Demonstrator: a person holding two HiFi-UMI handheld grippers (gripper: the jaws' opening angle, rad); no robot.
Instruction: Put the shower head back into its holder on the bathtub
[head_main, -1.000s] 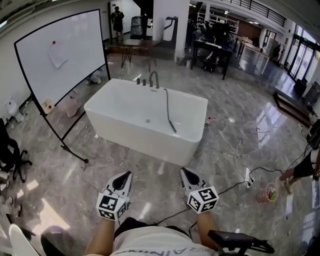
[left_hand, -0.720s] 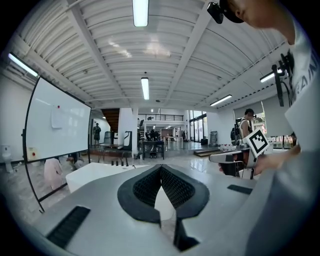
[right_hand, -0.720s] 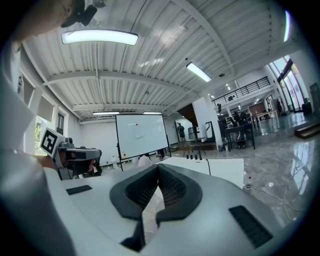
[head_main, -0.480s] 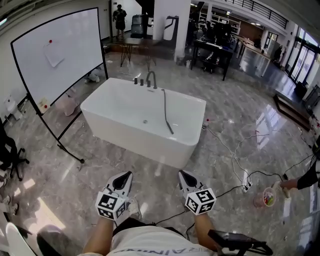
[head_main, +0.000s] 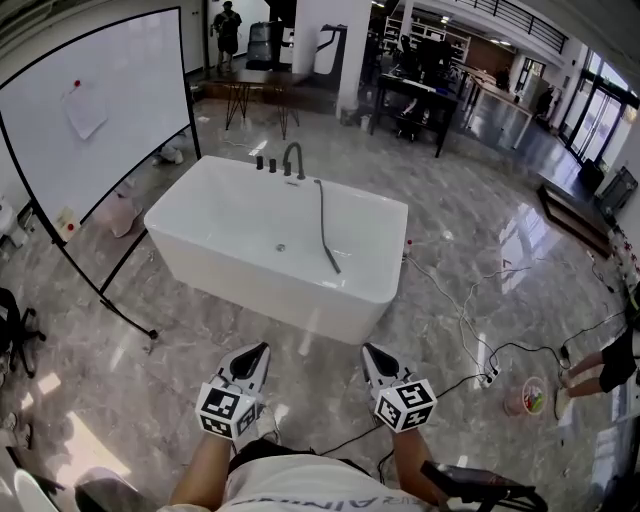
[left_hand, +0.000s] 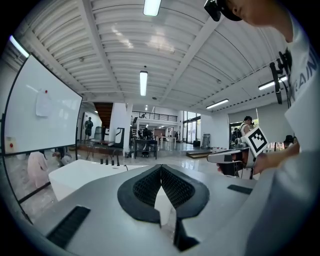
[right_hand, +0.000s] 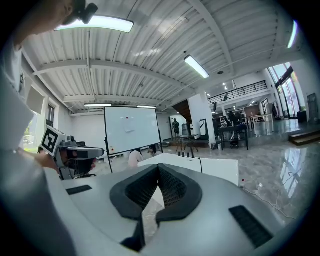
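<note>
The white bathtub (head_main: 230, 215) stands on the marble floor ahead of me. A dark shower hose (head_main: 323, 220) runs from the taps and spout (head_main: 290, 160) on the far rim across the tub, and its shower-head end (head_main: 335, 266) rests near the front rim. The holder is too small to make out. My left gripper (head_main: 259, 349) and right gripper (head_main: 367, 349) are held side by side, well short of the tub, both shut and empty. The left gripper view shows the left gripper (left_hand: 161, 167) with its pads meeting and the tub (left_hand: 85, 172) beyond. The right gripper (right_hand: 159, 167) also points at the tub (right_hand: 215, 170).
A whiteboard on a stand (head_main: 90, 110) is left of the tub, its foot (head_main: 125, 310) reaching onto the floor. Cables (head_main: 470, 310), a power strip (head_main: 490, 376) and a cup (head_main: 527, 395) lie at the right, beside a person's legs (head_main: 600, 365). Desks (head_main: 410, 95) stand behind.
I have walked forward, so the tub sits closer and larger in the head view. Both grippers came along with me, still shut and side by side.
</note>
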